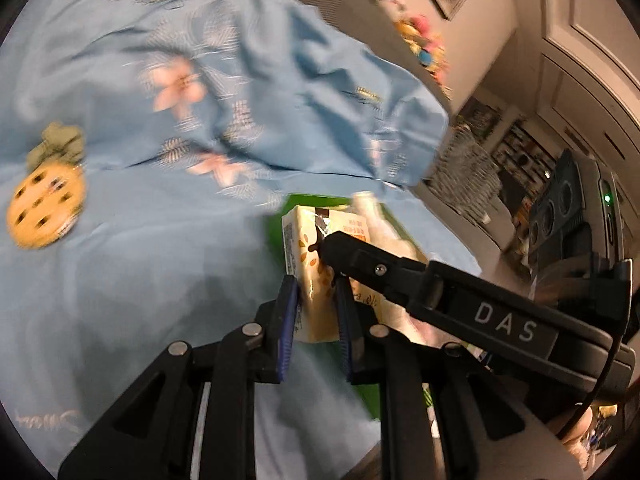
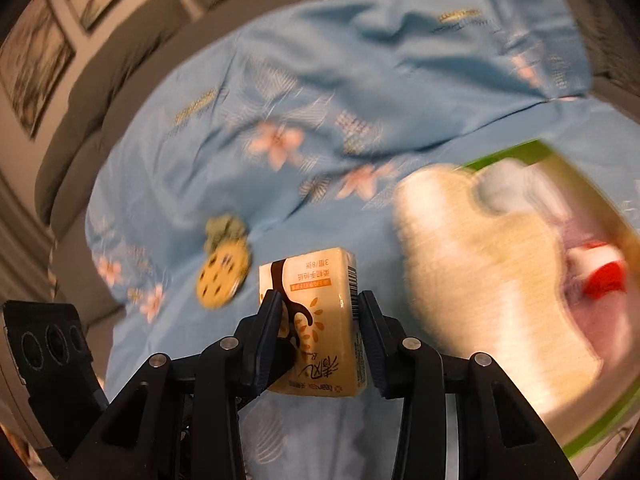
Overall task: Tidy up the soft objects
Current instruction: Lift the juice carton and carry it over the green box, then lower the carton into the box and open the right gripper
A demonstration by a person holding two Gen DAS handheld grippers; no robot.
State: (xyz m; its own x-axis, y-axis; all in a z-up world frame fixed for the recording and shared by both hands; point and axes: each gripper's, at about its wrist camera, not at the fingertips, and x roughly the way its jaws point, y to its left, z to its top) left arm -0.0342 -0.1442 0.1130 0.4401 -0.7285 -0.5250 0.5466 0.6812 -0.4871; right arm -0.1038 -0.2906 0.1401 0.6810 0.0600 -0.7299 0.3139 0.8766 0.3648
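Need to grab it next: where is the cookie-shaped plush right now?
The cookie-shaped plush lies on the blue floral sheet, just left of the tissue pack in the right wrist view; in the left wrist view it sits at the far left edge.

Dim warm light – motion blur, fisheye-warped dark edges.

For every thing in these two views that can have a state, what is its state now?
Tissue pack: held, gripped by both grippers.
Left gripper: shut on the tissue pack.
Right gripper: shut on the tissue pack.
Green box: open, soft things inside.
Cookie-shaped toy: lying free on the sheet.
Blue floral sheet: spread, rumpled.
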